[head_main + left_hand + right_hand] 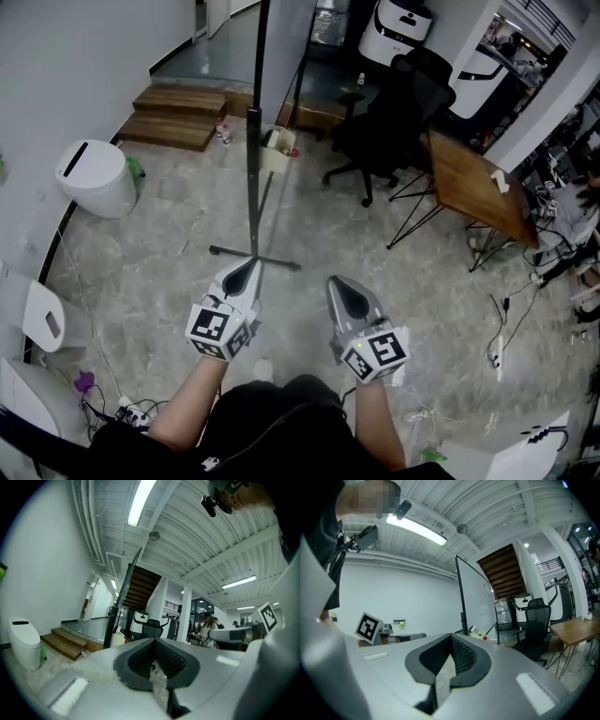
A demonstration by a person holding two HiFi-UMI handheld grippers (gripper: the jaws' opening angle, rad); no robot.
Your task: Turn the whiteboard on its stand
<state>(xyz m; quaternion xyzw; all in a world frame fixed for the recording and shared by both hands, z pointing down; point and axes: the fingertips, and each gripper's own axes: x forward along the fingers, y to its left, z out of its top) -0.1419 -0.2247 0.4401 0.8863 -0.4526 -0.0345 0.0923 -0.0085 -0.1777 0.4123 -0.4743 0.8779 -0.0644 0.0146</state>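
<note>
From my head, the whiteboard (254,112) is only a thin edge; the right gripper view shows its white face. My left tool (249,270) and right tool (341,289) are pinched closed, empty.

Far left, by the wall: white lidded bin (94,176), small green item (136,169) just beside it. Beyond: wooden steps (178,114). Upper middle: black office chair (389,131) on pale stone floor (309,216). Right: wooden surface (473,183) on thin black legs; loose cables (502,323) on floor nearby.
</note>
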